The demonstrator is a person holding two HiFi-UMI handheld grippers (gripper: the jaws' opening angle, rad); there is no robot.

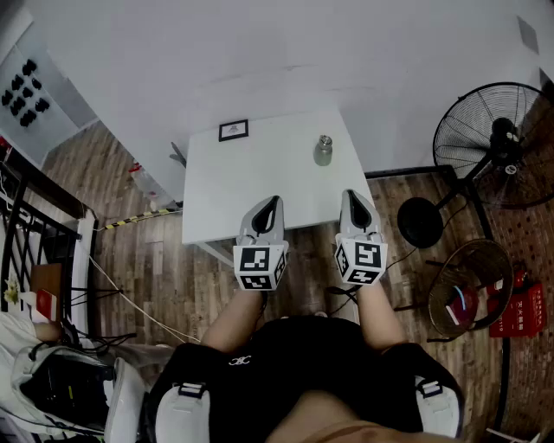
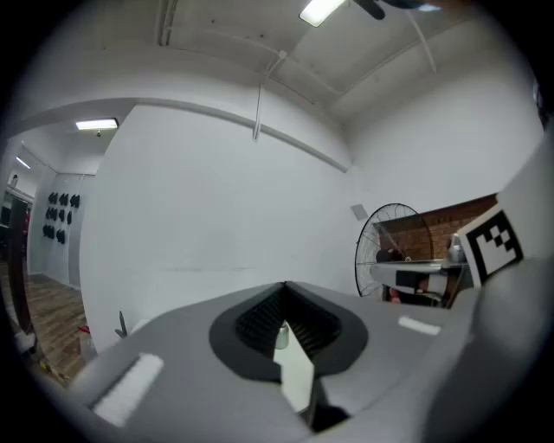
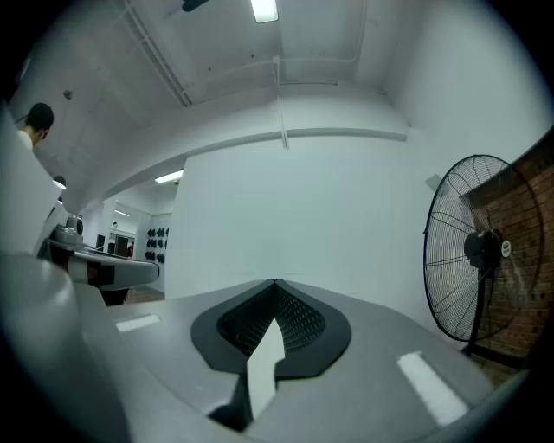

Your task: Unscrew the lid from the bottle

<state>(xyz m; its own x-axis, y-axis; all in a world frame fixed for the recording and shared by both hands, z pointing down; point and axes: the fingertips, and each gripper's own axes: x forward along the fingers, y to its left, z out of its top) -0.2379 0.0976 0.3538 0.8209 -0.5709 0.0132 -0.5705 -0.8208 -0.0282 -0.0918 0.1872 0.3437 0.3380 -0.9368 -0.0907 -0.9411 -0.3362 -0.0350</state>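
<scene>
Small clear glass bottle (image 1: 323,152) with silver metal lid (image 1: 325,140) looks slippery, rigid, likely fragile: clamp body, twist lid; left gripper (image 1: 265,215) and right gripper (image 1: 356,210) both closed, empty.

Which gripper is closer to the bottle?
The right gripper: the bottle stands on its side of the table, farther from the left gripper.

A bare studio workroom around me.
White desk (image 1: 260,182), plank floor (image 1: 156,268), brick wall (image 3: 530,260), big pedestal fan (image 1: 493,143), strip lights (image 3: 264,9) overhead.
</scene>
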